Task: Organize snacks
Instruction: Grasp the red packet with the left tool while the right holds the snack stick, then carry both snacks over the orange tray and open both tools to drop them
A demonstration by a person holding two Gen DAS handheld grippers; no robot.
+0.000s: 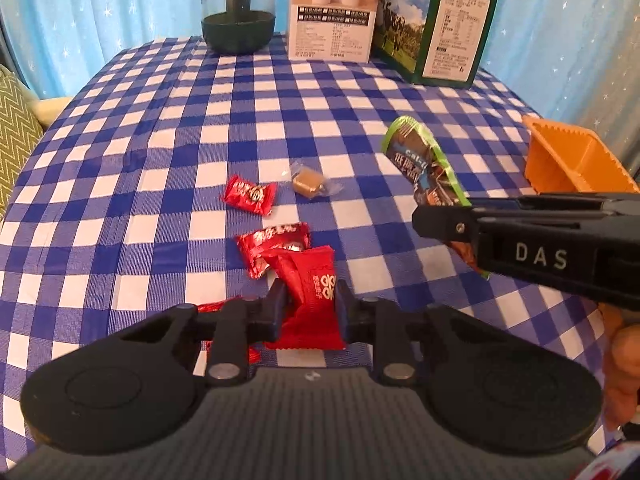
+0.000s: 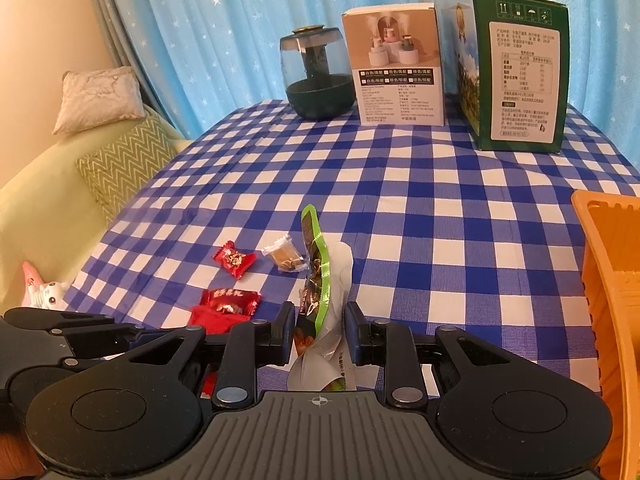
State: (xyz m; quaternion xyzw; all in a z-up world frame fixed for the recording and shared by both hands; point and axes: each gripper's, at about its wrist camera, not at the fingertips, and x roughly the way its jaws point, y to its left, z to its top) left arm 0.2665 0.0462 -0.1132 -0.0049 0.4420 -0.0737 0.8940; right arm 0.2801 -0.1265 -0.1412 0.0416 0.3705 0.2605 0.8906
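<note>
Left wrist view: left gripper (image 1: 310, 310) pinches a red packet (image 1: 310, 304), glossy crinkled foil, at the near tabletop (image 1: 160, 128) edge. Two more red packets lie loose just beyond: one (image 1: 274, 246) touching the held one, one (image 1: 250, 195) further out. A clear-wrapped brown candy (image 1: 308, 182) sits beside that last one. The right gripper (image 1: 444, 224) comes in from the right, clamped on a green-edged pouch (image 1: 424, 164) that is lifted clear of the checked cloth. An orange bin (image 1: 572, 160), ribbed hard plastic, stands at the right edge; its inside looks empty, though only part shows.

Right wrist view: right gripper (image 2: 320, 334) squeezes the pouch (image 2: 320, 280) edge-on; the film is thin, silver-backed, floppy. The bin (image 2: 608, 264) is close on the right.

Progress: early, by my reading. Nothing is visibly binned; two snacks are held, three still loose.
</note>
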